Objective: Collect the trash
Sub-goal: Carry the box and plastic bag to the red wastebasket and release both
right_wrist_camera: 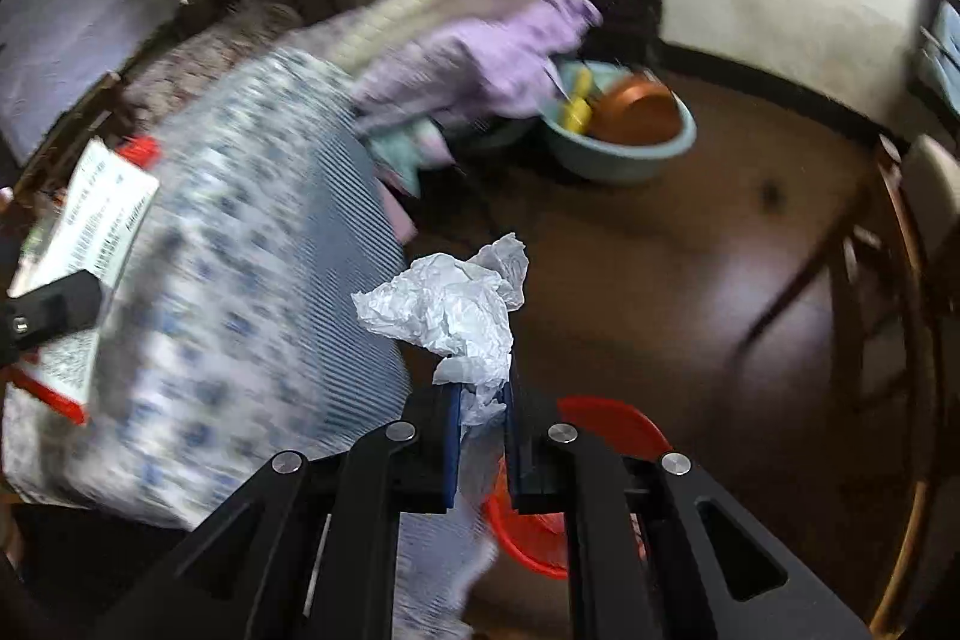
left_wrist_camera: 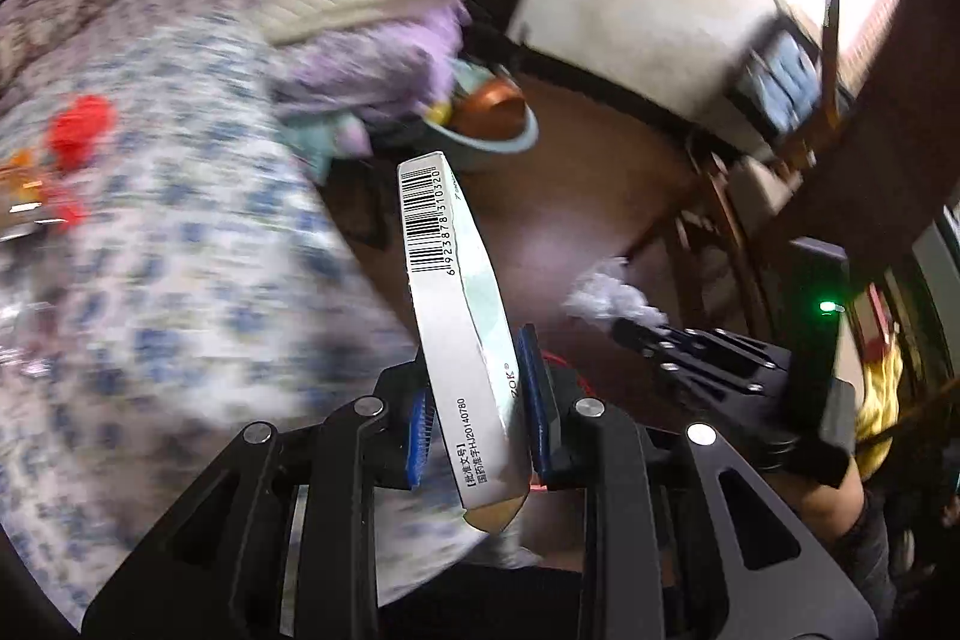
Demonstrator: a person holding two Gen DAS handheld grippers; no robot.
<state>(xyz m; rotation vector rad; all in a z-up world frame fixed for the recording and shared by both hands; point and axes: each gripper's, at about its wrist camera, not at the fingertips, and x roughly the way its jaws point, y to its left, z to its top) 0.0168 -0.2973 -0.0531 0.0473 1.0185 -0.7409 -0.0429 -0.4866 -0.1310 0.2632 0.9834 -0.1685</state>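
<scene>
You are pinching a flat white carton between the pads of your left gripper, held near its lower end so most of it is sticking up toward frame centre. Your right gripper is clamping a crumpled white plastic wrapper by one thin tail. That tail could be slipping free, and the long carton could be pivoting in the pads if you swing hard. A red bin is showing just below the right fingers; the floral bedding is crowding the left, while bare floor is lying open on the right.
</scene>
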